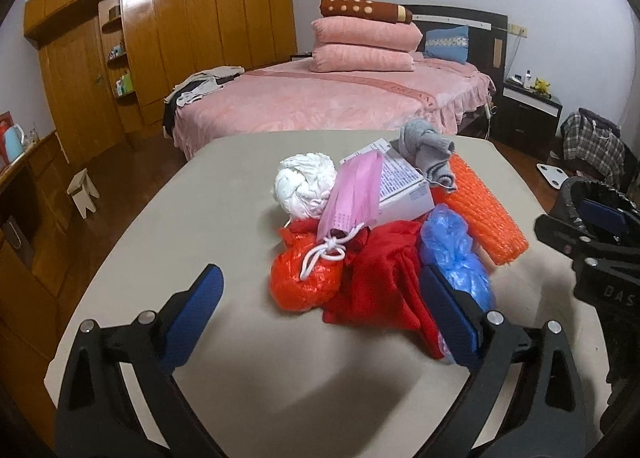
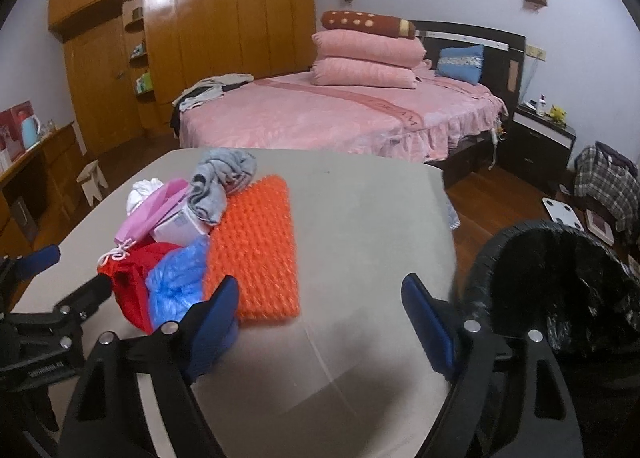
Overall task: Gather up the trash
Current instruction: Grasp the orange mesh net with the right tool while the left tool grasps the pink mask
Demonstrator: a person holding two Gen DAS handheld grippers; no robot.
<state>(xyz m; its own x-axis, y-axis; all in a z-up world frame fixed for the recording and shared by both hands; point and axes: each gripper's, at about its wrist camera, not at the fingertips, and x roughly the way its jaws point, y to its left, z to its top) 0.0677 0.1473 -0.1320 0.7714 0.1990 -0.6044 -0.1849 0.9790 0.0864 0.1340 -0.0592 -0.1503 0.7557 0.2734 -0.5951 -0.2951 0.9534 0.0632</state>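
Note:
A heap of trash lies on the beige table (image 1: 192,226): a white crumpled wad (image 1: 304,186), a pink face mask (image 1: 356,194), a white carton (image 1: 404,186), a grey sock (image 1: 428,146), an orange bubble-wrap sheet (image 1: 484,214), a blue plastic bag (image 1: 456,254), red cloth (image 1: 380,278) and an orange-red plastic bag (image 1: 304,278). My left gripper (image 1: 320,302) is open and empty just in front of the heap. My right gripper (image 2: 320,306) is open and empty over the bare table, beside the orange sheet (image 2: 256,246) and the blue bag (image 2: 176,278).
A black-lined trash bin (image 2: 560,282) stands off the table's right edge. Beyond the table are a pink bed (image 2: 340,114), a wooden wardrobe (image 2: 200,26), a small stool (image 1: 82,190), a nightstand (image 2: 544,138) and a scale (image 2: 562,214) on the floor.

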